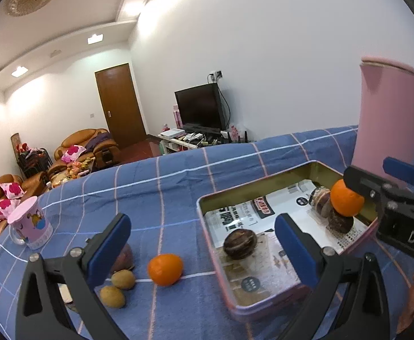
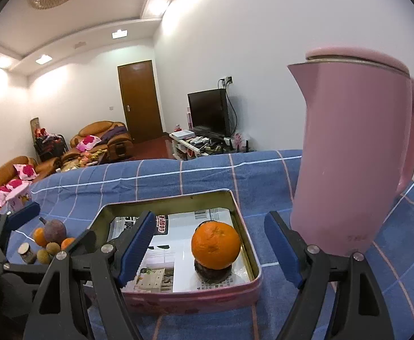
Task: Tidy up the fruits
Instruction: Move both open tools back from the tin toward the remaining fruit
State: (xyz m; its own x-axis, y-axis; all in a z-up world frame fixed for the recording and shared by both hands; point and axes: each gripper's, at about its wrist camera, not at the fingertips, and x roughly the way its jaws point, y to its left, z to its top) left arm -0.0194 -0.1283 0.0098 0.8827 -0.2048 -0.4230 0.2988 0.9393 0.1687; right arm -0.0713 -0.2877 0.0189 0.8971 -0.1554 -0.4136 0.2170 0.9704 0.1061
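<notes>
A pink-rimmed metal tin (image 1: 207, 198) (image 2: 252, 257) lined with newspaper lies on the blue checked cloth. In it an orange (image 1: 346, 201) (image 2: 216, 245) rests on top of dark brown fruits (image 1: 338, 221), and another dark fruit (image 1: 239, 243) lies nearer. On the cloth left of the tin lie an orange (image 1: 165, 269), two small brown-green fruits (image 1: 123, 279) and a purple-brown fruit (image 1: 123, 257). My left gripper (image 1: 204, 243) is open and empty over the tin's near left corner. My right gripper (image 2: 209, 248) (image 1: 377, 175) is open around the stacked orange, not touching it.
A tall pink kettle (image 2: 357, 153) (image 1: 388, 116) stands right of the tin. A pink printed cup (image 1: 31, 222) stands at the cloth's left end. A small jar (image 2: 27, 252) sits by the loose fruits (image 2: 51, 240). Sofas, a TV and a door lie beyond.
</notes>
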